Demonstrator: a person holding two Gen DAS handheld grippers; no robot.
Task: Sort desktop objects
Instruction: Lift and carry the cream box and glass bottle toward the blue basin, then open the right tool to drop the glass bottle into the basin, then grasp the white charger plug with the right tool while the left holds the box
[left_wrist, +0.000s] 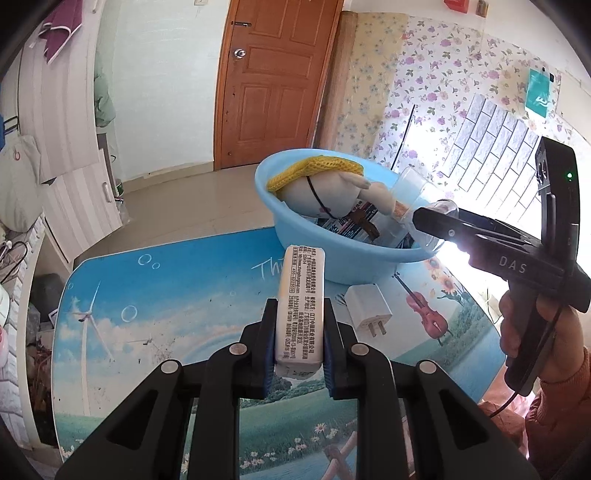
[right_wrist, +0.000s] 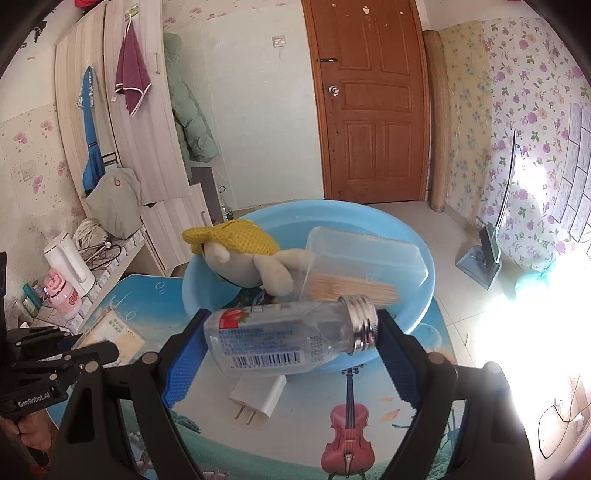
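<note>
**A:** Start with the left wrist view. What is hard to read?

**B:** The left gripper (left_wrist: 298, 343) at lower centre has its jaws drawn close, pressing both sides of a slim pale packet (left_wrist: 301, 310) with printed text. The packet's near end sits between the pads; its far end points at the blue basin (left_wrist: 334, 266). The basin's right rim is washed out by glare. Inside, a plush toy (left_wrist: 325, 192) with a yellow knitted cap (left_wrist: 317, 168) covers most of what lies under it; I only make out scraps of a printed label.

**A:** And at the right edge?

**B:** The right gripper (left_wrist: 439, 221) comes in from there, a hand (left_wrist: 517, 325) on its grip. Something clear is at its tip, but the glare hides how it is held. A white charger plug (left_wrist: 369, 310) lies on the picture-printed table (left_wrist: 155, 295) just below the basin.

**A:** Now the right wrist view.

**B:** The right gripper (right_wrist: 291, 336) stands wide, and a clear bottle (right_wrist: 280, 339) with a silver screw cap (right_wrist: 364, 323) lies crosswise between the blue pads, base at the left pad, cap at the right. It hangs in front of the basin's (right_wrist: 413, 314) near rim. Behind it, a clear plastic box (right_wrist: 365, 258) of what may be toothpicks leans in the basin beside the plush toy (right_wrist: 255, 266). The charger plug (right_wrist: 260, 400) is partly hidden beneath the bottle. The left gripper (right_wrist: 107, 350) is cut off at the lower left edge, the packet (right_wrist: 110, 332) barely showing beyond it.
</note>
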